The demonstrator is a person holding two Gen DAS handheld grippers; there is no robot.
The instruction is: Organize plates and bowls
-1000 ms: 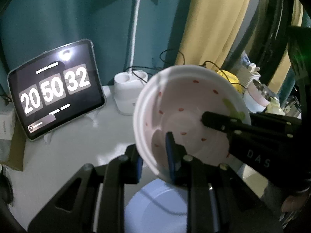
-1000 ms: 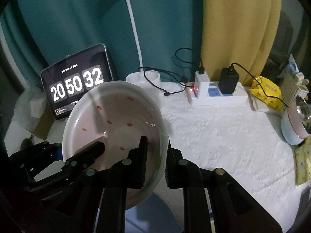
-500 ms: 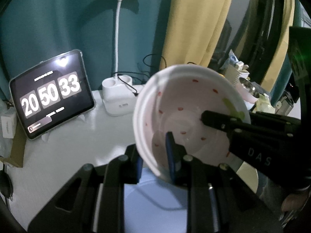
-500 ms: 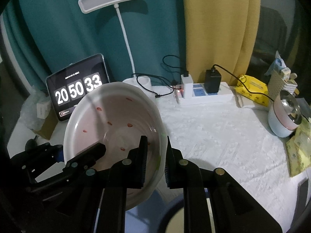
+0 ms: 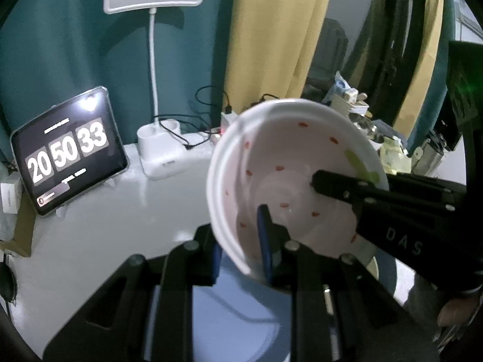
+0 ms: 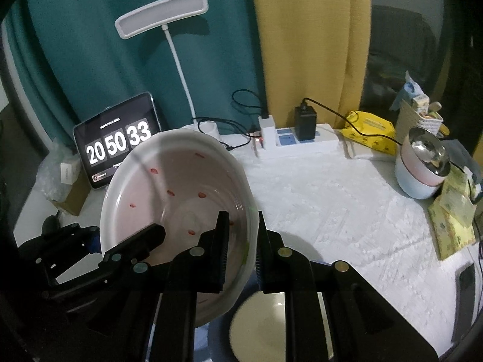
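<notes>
A white bowl with red specks hangs tilted in the air, held by both grippers. My left gripper is shut on its near left rim, one blue pad inside and one outside. My right gripper is shut on the opposite rim of the bowl. In the left wrist view the right gripper reaches in from the right; in the right wrist view the left gripper shows at the lower left. Under the bowl lie a blue plate and a cream plate.
At the back of the white table stand a tablet clock, a white desk lamp and a power strip with chargers. A small pot, yellow packets and paper sheets crowd the right side.
Both grippers, still clamped on the bowl, have drawn back and slightly up from the table's rear. The lamp head came into view, and the cream plate appeared beneath.
</notes>
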